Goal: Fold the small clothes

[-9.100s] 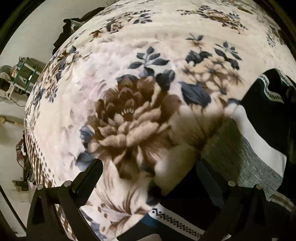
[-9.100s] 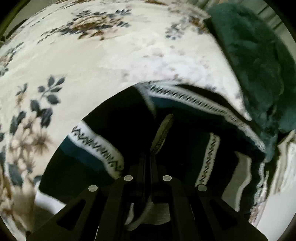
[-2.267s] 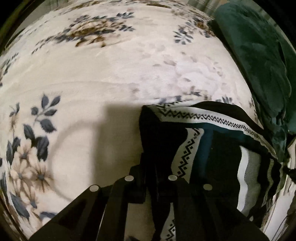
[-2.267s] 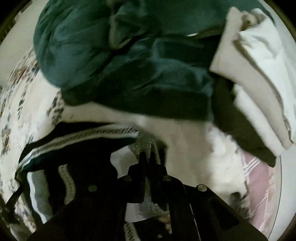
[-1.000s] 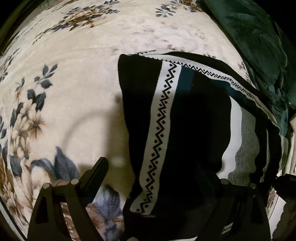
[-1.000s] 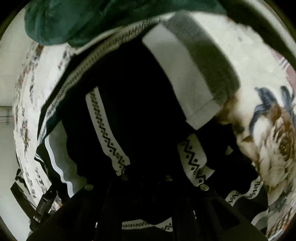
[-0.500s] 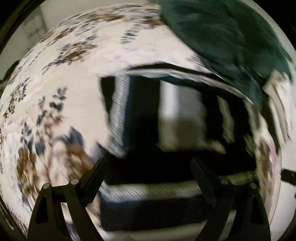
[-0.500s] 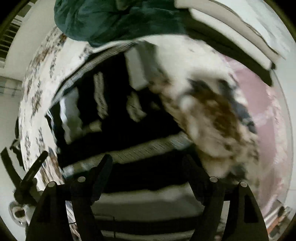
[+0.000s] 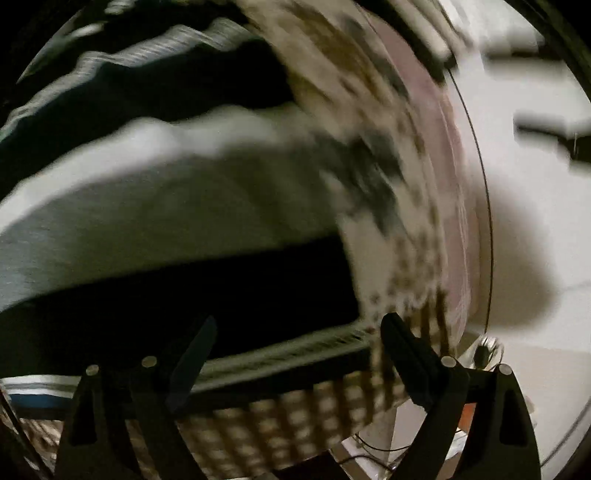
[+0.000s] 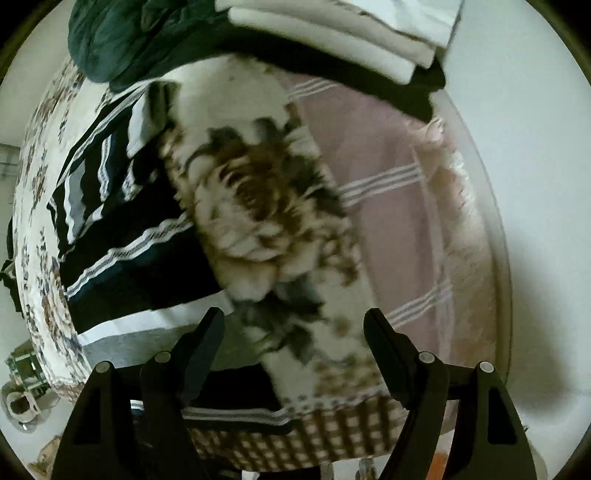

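The striped sweater point(image 10: 122, 236) lies on the floral blanket point(image 10: 258, 206). The left claw point(image 9: 295, 332) and the right claw point(image 10: 293, 325) both gape apart, empty.

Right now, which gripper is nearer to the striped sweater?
Left. The left gripper hovers open close over the striped sweater; the right gripper, also open, hangs higher above its edge.

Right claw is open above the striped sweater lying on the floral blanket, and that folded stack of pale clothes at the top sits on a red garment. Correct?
Not quite. In the right wrist view the folded pale stack sits next to a dark green garment, not a red one. The rest holds: the right claw is open and empty, and the striped sweater lies on the floral blanket.
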Demonstrator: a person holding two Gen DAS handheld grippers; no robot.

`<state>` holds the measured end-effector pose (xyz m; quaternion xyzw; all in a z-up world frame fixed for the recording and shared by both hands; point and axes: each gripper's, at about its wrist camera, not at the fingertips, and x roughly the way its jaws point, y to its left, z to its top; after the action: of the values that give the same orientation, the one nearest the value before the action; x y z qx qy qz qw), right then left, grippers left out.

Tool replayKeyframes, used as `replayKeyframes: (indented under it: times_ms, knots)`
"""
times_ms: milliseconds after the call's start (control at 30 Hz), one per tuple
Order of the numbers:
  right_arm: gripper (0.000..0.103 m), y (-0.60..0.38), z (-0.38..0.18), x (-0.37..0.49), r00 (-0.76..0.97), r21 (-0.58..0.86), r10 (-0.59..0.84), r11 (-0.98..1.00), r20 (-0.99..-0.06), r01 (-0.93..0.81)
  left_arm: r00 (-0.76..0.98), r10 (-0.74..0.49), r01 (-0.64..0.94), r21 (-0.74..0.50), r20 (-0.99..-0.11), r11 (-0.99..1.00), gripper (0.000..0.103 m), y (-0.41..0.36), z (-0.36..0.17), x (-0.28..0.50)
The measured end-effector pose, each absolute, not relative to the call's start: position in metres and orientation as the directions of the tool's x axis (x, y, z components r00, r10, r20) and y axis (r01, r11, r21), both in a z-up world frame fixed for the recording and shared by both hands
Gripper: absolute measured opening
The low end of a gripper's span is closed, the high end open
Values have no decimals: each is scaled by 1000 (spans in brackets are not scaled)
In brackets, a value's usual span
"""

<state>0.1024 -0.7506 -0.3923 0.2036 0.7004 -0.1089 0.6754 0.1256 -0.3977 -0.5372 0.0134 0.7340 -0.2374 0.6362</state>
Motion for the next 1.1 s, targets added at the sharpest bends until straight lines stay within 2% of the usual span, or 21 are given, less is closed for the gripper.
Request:
replayKeyframes:
  times_ms: [167,200,233,267,300,333,567,767,800,867,967,1000,1033,1067,1100]
  knots:
    - [79,-771,-402,121,-6,132,147,901,-989,412,-193,-183,365,-244,-964,898,90,-433,-576,108]
    - [79,-771,-404,126,-4,141,156,903,-988,406,-175,-175,365,-229,-969,902,82,-434,-578,108]
    - [79,-771,-408,135,2,154,167,905,-986,398,-156,-171,364,-217,-973,906,66,-434,-579,109]
    - [79,-769,-410,143,9,164,174,906,-985,389,-129,-166,367,-202,-978,908,56,-433,-577,110]
    - [79,-766,-412,154,19,179,186,908,-982,378,-104,-171,366,-197,-980,909,37,-431,-573,112]
    - [79,-762,-416,168,35,202,203,910,-978,363,-92,-182,362,-203,-979,910,11,-427,-571,114]
    - [79,-738,-440,296,150,383,353,874,-923,299,-54,-293,314,-295,-955,903,8,-396,-546,132]
    - [77,-734,-486,397,195,463,420,776,-886,429,-27,-349,252,-344,-937,904,8,-368,-523,135]
    - [67,-735,-500,412,194,475,438,745,-878,468,-24,-354,244,-349,-935,905,8,-364,-521,137]
    - [55,-735,-517,425,181,480,458,711,-871,514,-14,-359,235,-352,-933,906,8,-359,-519,139]
    - [53,-723,-545,440,124,501,529,664,-839,555,-9,-374,212,-367,-927,906,8,-351,-518,138]
    - [47,-720,-549,440,124,503,534,659,-836,559,-8,-378,205,-372,-926,906,8,-348,-518,140]
    - [37,-717,-550,442,128,504,531,660,-837,557,-5,-384,197,-378,-923,905,8,-344,-518,143]
    - [7,-714,-550,443,133,504,526,666,-840,550,-3,-386,192,-380,-922,905,8,-342,-516,143]
    - [7,-710,-548,443,134,490,507,678,-852,548,-1,-393,184,-387,-919,904,8,-338,-515,144]
